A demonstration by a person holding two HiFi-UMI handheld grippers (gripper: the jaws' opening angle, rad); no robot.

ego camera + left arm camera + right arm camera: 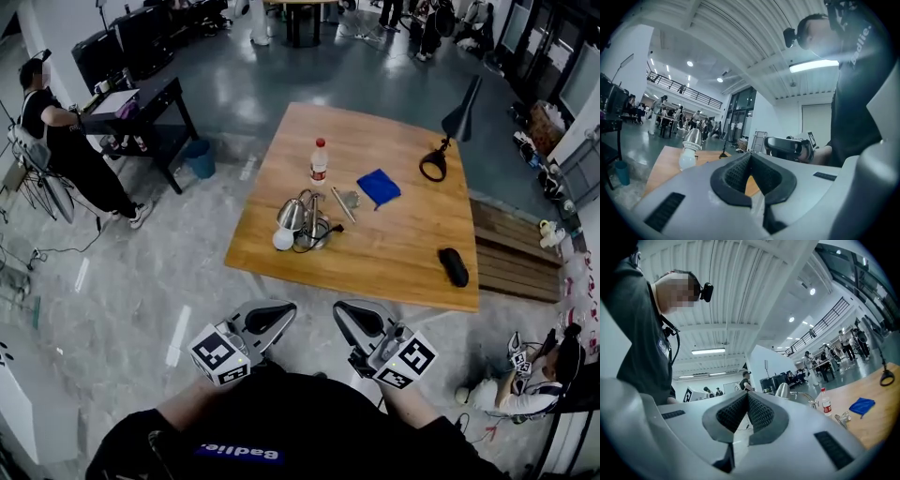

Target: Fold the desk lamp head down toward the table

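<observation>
Desk lamp (298, 220) stands well beyond left gripper (270, 317) and right gripper (360, 321).

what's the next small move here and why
Probably carry both grippers forward to the silver desk lamp, opening one on the way. The left gripper and right gripper are shut and empty near the body, short of the table edge, while the lamp stands untouched on its near left part.

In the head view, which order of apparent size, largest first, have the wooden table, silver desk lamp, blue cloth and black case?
1. wooden table, by far.
2. silver desk lamp.
3. blue cloth and black case look about alike, so I do not rank them.
</observation>
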